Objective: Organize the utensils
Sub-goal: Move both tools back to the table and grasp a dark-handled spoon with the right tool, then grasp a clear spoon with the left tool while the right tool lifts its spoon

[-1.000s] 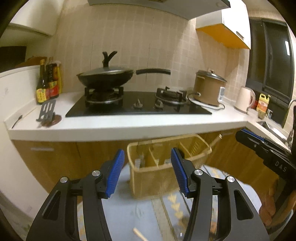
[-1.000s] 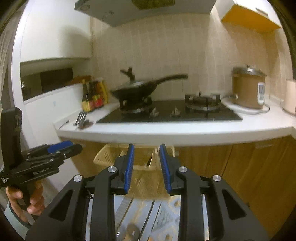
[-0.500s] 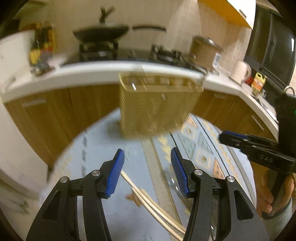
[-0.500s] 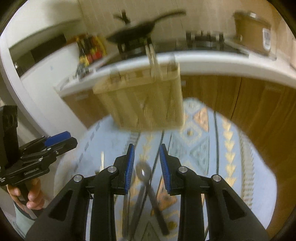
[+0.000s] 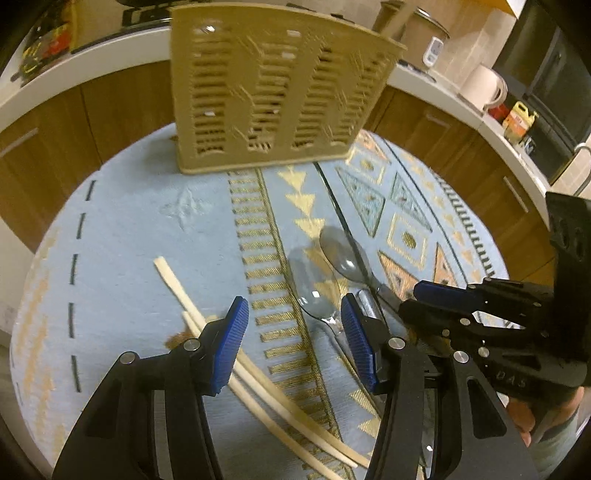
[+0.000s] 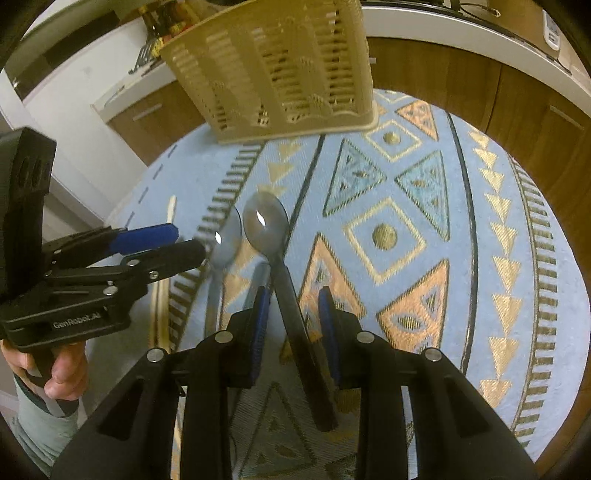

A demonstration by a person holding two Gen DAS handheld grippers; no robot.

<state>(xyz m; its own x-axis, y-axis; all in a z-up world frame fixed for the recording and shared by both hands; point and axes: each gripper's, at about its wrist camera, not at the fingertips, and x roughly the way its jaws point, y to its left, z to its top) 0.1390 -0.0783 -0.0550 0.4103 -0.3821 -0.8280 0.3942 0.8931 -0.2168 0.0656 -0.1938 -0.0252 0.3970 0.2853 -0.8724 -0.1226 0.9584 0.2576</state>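
Observation:
A tan slotted utensil basket [image 5: 273, 96] stands at the far side of a round table with a blue patterned cloth [image 5: 147, 229]; it also shows in the right wrist view [image 6: 280, 70]. Two metal spoons lie side by side: one [image 6: 273, 251] runs between my right gripper's open jaws [image 6: 293, 328], the other [image 6: 223, 251] lies left of it. Wooden chopsticks [image 5: 258, 373] lie under my left gripper [image 5: 291, 343], which is open and empty above the cloth. The spoons [image 5: 317, 288] sit just right of it.
A kitchen counter [image 5: 74, 62] with wooden cabinets curves behind the table. A white kettle [image 5: 484, 86] and a rice cooker [image 5: 424, 33] stand on it at the right. Sauce bottles [image 6: 166, 22] stand at the left.
Both grippers have tilted down and moved in over the table. The basket now sits high in view, and the spoons and chopsticks lie close under the jaws. Both stay open.

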